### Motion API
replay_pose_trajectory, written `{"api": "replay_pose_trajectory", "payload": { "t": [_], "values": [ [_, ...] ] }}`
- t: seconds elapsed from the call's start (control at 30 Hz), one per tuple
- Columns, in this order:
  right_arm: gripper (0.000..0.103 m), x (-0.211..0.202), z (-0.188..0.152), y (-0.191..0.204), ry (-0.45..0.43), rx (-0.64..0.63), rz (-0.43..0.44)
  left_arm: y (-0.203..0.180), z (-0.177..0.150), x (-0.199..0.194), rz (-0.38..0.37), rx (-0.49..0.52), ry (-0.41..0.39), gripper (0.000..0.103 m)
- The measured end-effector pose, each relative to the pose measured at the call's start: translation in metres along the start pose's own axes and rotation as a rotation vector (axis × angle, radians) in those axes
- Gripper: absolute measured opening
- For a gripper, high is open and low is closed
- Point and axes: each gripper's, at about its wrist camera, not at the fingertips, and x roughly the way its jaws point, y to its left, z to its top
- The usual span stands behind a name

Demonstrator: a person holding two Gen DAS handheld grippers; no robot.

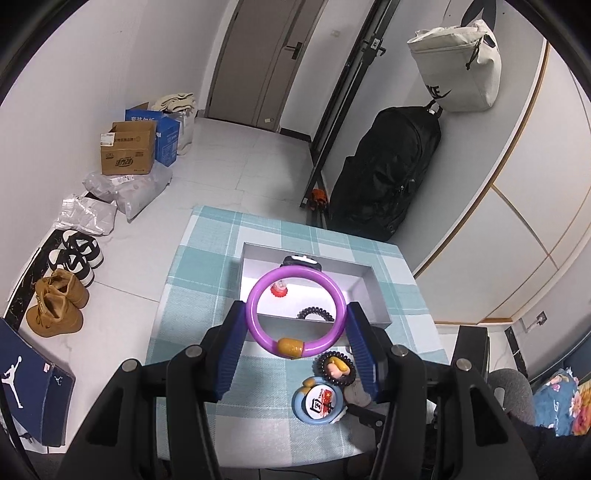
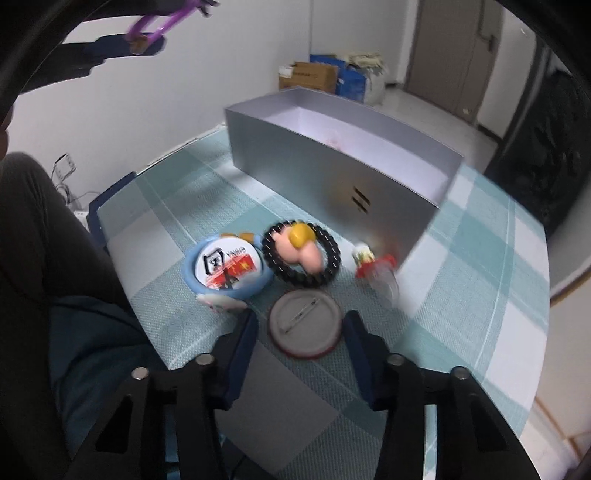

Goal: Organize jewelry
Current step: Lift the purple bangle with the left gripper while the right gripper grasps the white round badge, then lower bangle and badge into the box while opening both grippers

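My left gripper (image 1: 296, 314) is shut on a purple bangle (image 1: 258, 291) with an amber bead, held above the near wall of the silver box (image 1: 373, 295). The bangle also shows high in the right wrist view (image 2: 162, 24). Inside the box lie a black spiral hair tie (image 1: 314, 313), a red charm (image 1: 278, 288) and a dark item (image 1: 301, 263). My right gripper (image 2: 301, 325) is open, its fingers either side of a face-down pin badge (image 2: 304, 326). Beyond it lie a black hair tie with a pink and yellow charm (image 2: 301, 254), a blue-rimmed badge (image 2: 225, 267) and a small red-topped charm (image 2: 373, 264).
The table carries a teal checked cloth (image 1: 199, 295). On the floor to the left are shoes (image 1: 59, 295), cardboard boxes (image 1: 129, 147) and plastic bags. A black backpack (image 1: 388, 177) leans against the wall behind the table. The person's leg (image 2: 44, 258) is at the table's left.
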Motion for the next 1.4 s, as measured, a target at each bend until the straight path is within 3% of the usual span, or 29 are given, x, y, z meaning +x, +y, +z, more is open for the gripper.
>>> {"api": "replay_pose_trajectory", "payload": {
  "t": [0.33,0.77,1.03,1.4],
  "values": [
    [0.041,-0.003,0.000,-0.005,-0.002,0.034,0.021,-0.004,-0.001,-0.001,-0.013,0.022,0.004,0.048],
    [0.041,-0.038,0.002,-0.046,-0.101,0.260,0.083,-0.016,0.001,0.008,-0.005,0.027,0.014,0.048],
    [0.041,-0.057,0.016,-0.060,-0.194,0.343,0.122,-0.018,0.005,0.019,-0.002,0.015,0.024,0.048],
    [0.041,-0.065,0.050,-0.079,-0.238,0.381,0.162,-0.017,0.019,0.043,0.000,-0.024,0.058,0.048]
  ]
}}
